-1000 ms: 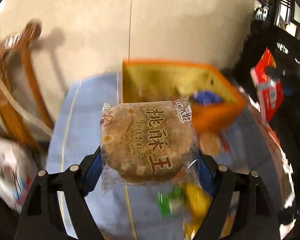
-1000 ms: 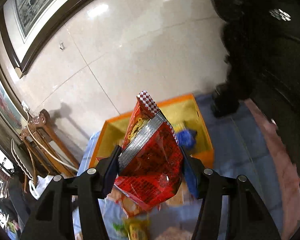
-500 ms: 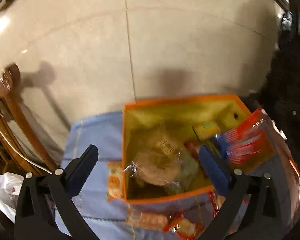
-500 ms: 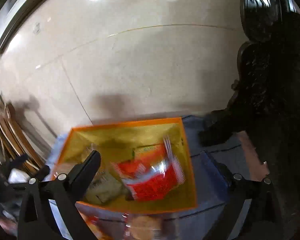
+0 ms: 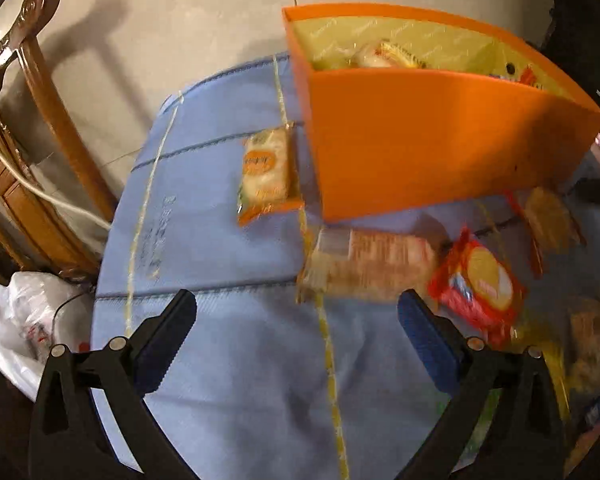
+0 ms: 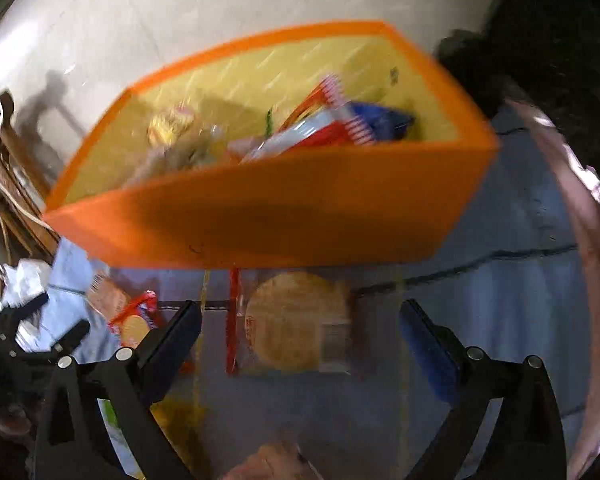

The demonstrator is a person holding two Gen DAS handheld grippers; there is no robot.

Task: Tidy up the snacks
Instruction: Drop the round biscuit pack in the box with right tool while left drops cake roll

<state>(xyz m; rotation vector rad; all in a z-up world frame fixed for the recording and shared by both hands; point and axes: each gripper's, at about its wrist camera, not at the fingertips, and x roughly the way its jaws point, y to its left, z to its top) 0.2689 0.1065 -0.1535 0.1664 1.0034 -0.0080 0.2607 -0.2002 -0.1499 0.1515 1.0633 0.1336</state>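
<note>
The orange box (image 5: 428,140) fills the upper right of the left view — smooth stiff card walls, yellow lining, crinkly packets heaped inside; it stands on a blue woven cloth (image 5: 220,360) with yellow stripes. A round biscuit pack (image 6: 296,324) lies flat at centre of the right view, just below the box. Left gripper (image 5: 296,336) and right gripper (image 6: 300,336) both gape wide, nothing between their jaws.

I see a matt orange card box (image 5: 420,140) with a yellow lining, on woven blue cloth (image 5: 220,248); glossy plastic snack wrappers (image 5: 476,284) catch light beside a polished carved wooden chair (image 5: 40,92) on the glazed tile floor (image 5: 188,20).
</note>
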